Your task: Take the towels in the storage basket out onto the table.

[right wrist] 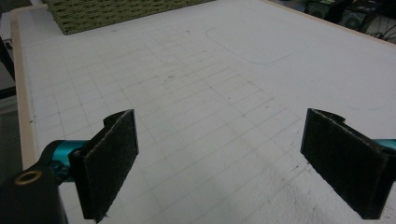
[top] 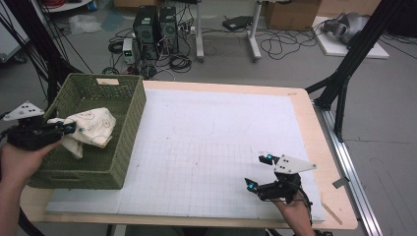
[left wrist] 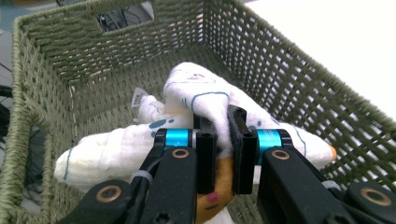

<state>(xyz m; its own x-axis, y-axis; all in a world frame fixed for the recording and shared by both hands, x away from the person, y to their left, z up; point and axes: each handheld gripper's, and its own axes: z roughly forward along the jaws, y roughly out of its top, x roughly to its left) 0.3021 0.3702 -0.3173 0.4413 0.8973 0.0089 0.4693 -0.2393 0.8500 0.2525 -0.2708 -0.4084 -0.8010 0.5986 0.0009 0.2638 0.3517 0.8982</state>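
A white patterned cloth bundle (top: pixel 91 127) hangs inside the green woven basket (top: pixel 130 115) at the table's left. My left gripper (top: pixel 66 129) reaches over the basket's left rim and is shut on a fold of that cloth (left wrist: pixel 201 100); its jaws (left wrist: pixel 223 140) pinch the fabric between them, with a yellow patch just below. My right gripper (top: pixel 259 172) rests low over the white grid mat (top: pixel 206 147) near the front right, wide open. Its pads (right wrist: pixel 109 158) stand far apart with nothing between them.
The basket (right wrist: pixel 116 14) shows at the far left corner of the mat (right wrist: pixel 210 93) in the right gripper view. The wooden table edge (top: pixel 319 147) frames the mat. Black stand legs, computers and cables sit on the floor behind the table.
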